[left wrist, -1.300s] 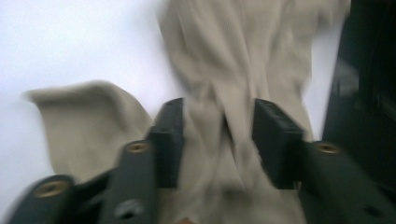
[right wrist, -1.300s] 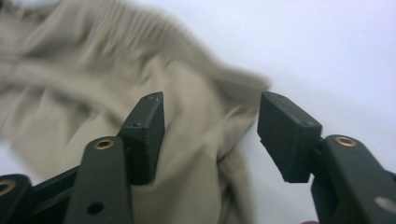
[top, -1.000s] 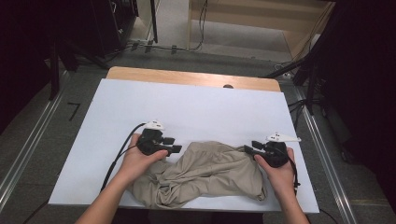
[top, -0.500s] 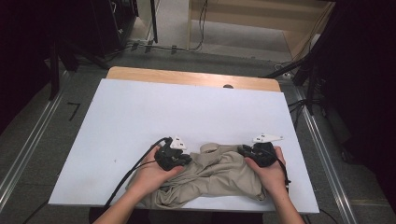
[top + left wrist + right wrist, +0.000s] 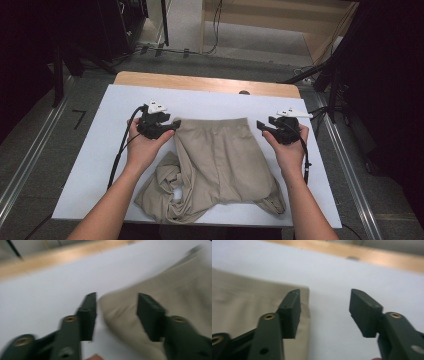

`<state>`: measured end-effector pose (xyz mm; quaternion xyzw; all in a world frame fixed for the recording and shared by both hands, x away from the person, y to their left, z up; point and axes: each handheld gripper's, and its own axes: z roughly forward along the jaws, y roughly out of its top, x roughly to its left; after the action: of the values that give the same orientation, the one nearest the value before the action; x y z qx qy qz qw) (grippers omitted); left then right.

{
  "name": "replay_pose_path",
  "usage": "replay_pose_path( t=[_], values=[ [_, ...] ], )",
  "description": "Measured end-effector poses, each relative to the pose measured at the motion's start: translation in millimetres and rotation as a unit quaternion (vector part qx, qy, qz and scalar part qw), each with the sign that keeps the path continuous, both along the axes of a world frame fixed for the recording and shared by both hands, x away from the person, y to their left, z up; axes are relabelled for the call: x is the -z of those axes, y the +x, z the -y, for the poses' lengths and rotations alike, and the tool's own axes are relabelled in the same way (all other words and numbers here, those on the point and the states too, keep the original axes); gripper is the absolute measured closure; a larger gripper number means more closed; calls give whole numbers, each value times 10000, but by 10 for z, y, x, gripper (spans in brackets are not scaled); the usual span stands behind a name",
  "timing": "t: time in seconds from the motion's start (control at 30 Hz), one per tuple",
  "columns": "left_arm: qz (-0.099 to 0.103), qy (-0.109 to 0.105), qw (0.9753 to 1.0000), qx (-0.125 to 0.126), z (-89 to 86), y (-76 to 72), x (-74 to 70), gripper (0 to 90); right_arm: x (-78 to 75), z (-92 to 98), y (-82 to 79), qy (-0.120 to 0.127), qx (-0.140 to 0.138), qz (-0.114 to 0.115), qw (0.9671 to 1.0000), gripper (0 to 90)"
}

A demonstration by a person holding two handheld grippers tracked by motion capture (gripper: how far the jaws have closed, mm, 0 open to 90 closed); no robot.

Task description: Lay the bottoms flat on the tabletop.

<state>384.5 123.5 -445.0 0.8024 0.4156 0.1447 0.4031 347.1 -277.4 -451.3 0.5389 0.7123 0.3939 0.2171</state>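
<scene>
Your left gripper point(image 5: 172, 125) and right gripper point(image 5: 261, 125) both gape empty. The trousers point(image 5: 220, 155) lie between them, waistband corners just inside each, legs running toward you

Both tools point(image 5: 175, 124) point(image 5: 260, 125) gaping, hands apart

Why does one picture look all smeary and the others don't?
The left gripper view is smeared by motion blur: the left gripper and the tan trousers look soft. The right gripper view is a little soft; the high view is sharp, with dark surroundings.

Beige trousers point(image 5: 220, 160), waistband spread flat, legs crumpled near table edge
</scene>
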Motion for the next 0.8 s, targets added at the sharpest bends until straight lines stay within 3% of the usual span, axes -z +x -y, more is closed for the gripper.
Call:
replay_pose_path(
  t=[0.07, 0.1, 0.13, 0.17, 0.2, 0.23, 0.27, 0.3, 0.37, 0.4, 0.43, 0.47, 0.5, 0.53, 0.6, 0.77, 0.8],
  values=[
    [-25, 12, 10000, 81, -29, -76, 90, 435, 82, 5, -31, -17, -65, -157, 9999, 390],
    [-117, -40, 9998, 147, -41, -116, 139, 425, 122, 5, -60, -30, -141, -163, 9998, 396],
    [-268, -75, 9994, 200, -49, -158, 191, 375, 250, -9, -139, 30, -418, -348, 9985, 402],
    [-363, -37, 9991, 234, -56, -207, 241, 375, 250, -9, -139, 30, -418, -348, 9985, 402],
    [-425, 63, 9987, 274, -69, -336, 321, 334, 398, -57, -255, -86, -701, -599, 9957, 411],
    [-425, 63, 9987, 274, -69, -336, 321, 332, 398, -57, -255, -86, -701, -599, 9957, 411],
    [-538, 26, 9978, 391, -94, -467, 396, 332, 489, -100, -362, -211, -896, -736, 9930, 413],
    [-538, 26, 9978, 391, -94, -467, 396, 323, 489, -100, -362, -211, -896, -736, 9930, 413],
    [-671, 155, 9962, 534, -94, -586, 485, 295, 598, -128, -465, -377, -1015, -928, 9898, 453],
    [-745, 233, 9952, 595, -101, -630, 518, 299, 657, -128, -531, -413, -962, -880, 9906, 470],
    [-742, 324, 9946, 645, -105, -672, 549, 362, 667, -96, -625, -341, -851, -832, 9923, 597],
    [-649, 355, 9951, 655, -111, -711, 553, 362, 667, -96, -625, -341, -851, -832, 9923, 597],
    [-673, 367, 9941, 769, -136, -757, 546, 647, 664, -85, -711, -420, -800, -835, 9924, 749],
    [-737, 341, 9930, 858, -145, -774, 543, 647, 664, -85, -711, -420, -800, -835, 9924, 749],
    [-794, 370, 9910, 1015, -171, -836, 525, 838, 665, -72, -782, -435, -820, -835, 9922, 846],
    [-955, 510, 9870, 1192, -330, -929, 473, 866, 648, 30, -1006, -396, -844, -994, 9907, 878],
    [-1013, 440, 9862, 1232, -367, -922, 466, 865, 642, 49, -1021, -384, -886, -1018, 9901, 868]
  ],
)
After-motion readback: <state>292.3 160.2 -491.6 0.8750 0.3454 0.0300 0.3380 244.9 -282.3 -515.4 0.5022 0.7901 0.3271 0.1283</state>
